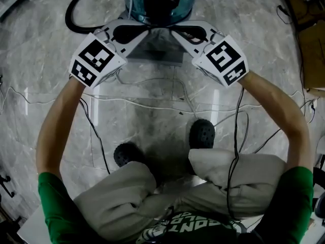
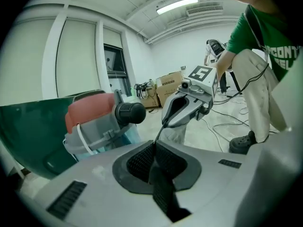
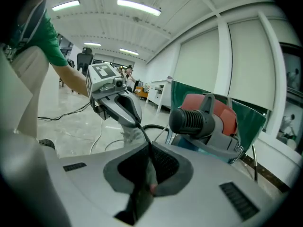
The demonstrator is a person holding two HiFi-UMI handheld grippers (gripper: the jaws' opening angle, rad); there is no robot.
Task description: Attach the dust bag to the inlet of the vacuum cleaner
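The vacuum cleaner stands at the top of the head view, with a red lid, a grey handle and a black ribbed inlet. Just in front of it hangs the grey dust bag, stretched between both grippers. My left gripper and right gripper point inward toward each other, each shut on the bag's top edge. In the left gripper view, the bag hangs below the right gripper. In the right gripper view, the bag sags beneath the left gripper, beside the inlet.
A black hose loops left of the vacuum. Thin cables trail across the marble floor near the person's black shoes. A green panel stands behind the vacuum, and cardboard boxes sit by the far wall.
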